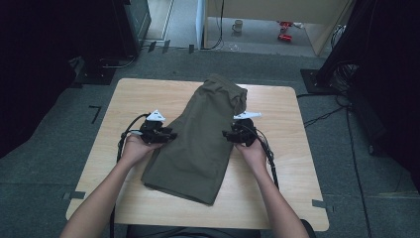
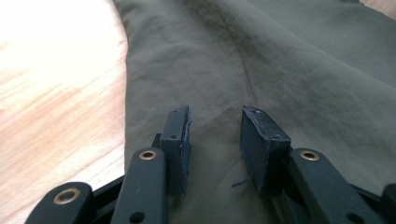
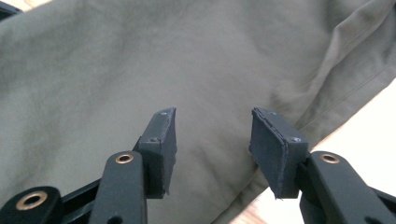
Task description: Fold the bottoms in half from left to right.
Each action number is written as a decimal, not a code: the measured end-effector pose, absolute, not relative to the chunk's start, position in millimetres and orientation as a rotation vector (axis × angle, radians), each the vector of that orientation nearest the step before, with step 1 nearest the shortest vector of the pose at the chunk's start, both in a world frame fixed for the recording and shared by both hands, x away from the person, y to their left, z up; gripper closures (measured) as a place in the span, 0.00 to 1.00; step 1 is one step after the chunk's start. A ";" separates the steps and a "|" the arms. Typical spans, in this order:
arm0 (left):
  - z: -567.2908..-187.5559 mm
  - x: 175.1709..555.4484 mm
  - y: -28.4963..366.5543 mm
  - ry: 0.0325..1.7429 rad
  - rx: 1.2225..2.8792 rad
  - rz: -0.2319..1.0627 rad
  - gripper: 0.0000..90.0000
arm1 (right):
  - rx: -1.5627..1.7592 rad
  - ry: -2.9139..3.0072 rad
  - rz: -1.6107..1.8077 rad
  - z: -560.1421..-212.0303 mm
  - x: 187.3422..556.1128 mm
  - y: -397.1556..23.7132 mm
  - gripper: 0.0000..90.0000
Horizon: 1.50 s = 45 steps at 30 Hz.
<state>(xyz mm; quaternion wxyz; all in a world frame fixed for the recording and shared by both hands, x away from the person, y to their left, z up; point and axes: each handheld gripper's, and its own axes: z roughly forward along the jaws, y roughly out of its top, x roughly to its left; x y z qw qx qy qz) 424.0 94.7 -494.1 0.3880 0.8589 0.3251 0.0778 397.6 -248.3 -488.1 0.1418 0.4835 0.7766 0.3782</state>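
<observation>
An olive-green folded garment (image 1: 203,139) lies lengthwise down the middle of the wooden table (image 1: 277,183), its far end bunched up. My left gripper (image 1: 171,135) is at the garment's left edge, pointing inward. In the left gripper view its jaws (image 2: 215,135) stand apart just over the cloth (image 2: 280,60), with no fabric pinched between the pads. My right gripper (image 1: 225,134) is at the garment's right edge, facing the left one. In the right gripper view its jaws (image 3: 212,140) are likewise apart above the cloth (image 3: 116,60), near a hem seam, gripping nothing.
Bare tabletop (image 2: 51,79) lies to either side of the garment. Grey carpet surrounds the table, with black stands (image 1: 341,64) at the back corners. A mug (image 1: 237,26) and red objects (image 1: 285,29) sit on the floor far behind.
</observation>
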 end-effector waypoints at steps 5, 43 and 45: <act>-501.6 423.3 96.1 0.822 2.184 0.222 0.69 | 1.405 2.280 1.058 -498.3 397.2 -243.2 0.54; -509.3 368.6 96.4 0.911 2.141 0.201 0.66 | 1.245 2.274 1.059 -519.1 378.1 -229.9 0.35; -509.1 363.7 95.0 0.911 2.149 0.197 0.65 | 1.242 2.277 1.052 -518.9 377.0 -229.8 0.35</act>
